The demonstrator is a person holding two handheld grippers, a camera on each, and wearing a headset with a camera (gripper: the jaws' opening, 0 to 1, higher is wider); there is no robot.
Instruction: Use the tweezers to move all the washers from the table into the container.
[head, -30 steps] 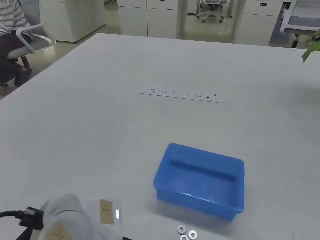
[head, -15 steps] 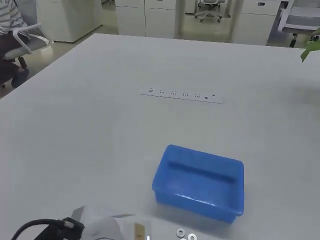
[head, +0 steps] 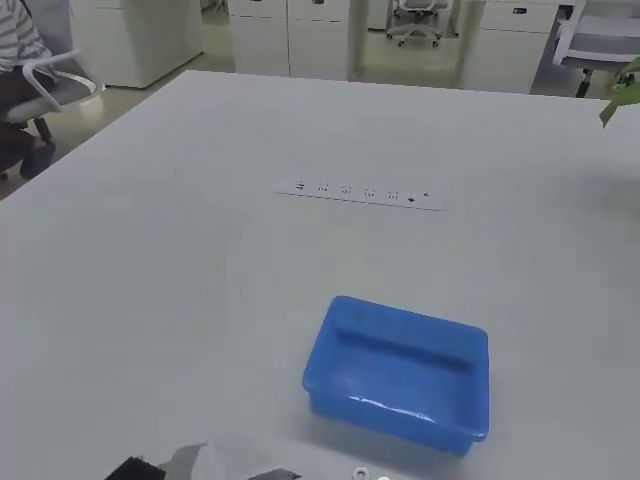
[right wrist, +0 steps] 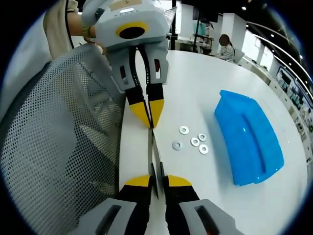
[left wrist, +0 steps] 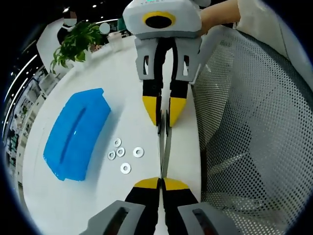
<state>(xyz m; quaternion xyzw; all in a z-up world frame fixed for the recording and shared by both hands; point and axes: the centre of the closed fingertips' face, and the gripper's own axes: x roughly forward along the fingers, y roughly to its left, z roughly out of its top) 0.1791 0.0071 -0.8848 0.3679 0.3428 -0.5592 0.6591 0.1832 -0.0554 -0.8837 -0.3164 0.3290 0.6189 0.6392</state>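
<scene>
both my grippers are closed narrow on the tweezers (left wrist: 164,147), the left gripper (left wrist: 160,182) pinching one end and the right gripper (right wrist: 155,180) the other, so the thin metal strip runs straight between the two pairs of yellow tips over the near edge of the table (left wrist: 146,73). several washers (left wrist: 125,168) lie in a loose cluster on the white top, near the tweezers, between them and the blue container (left wrist: 73,134), apart from its wall.

Tweezers (left wrist: 165,147): slim, metal; clamped at one end by the left gripper (left wrist: 160,183) and at the other by the right gripper (left wrist: 164,115).
Washers (right wrist: 195,141): five, silver, laid flat on the table (head: 200,250) in a loose cluster.
Container (head: 400,370): blue, rectangular, open-topped, upright, near the washers.
</scene>
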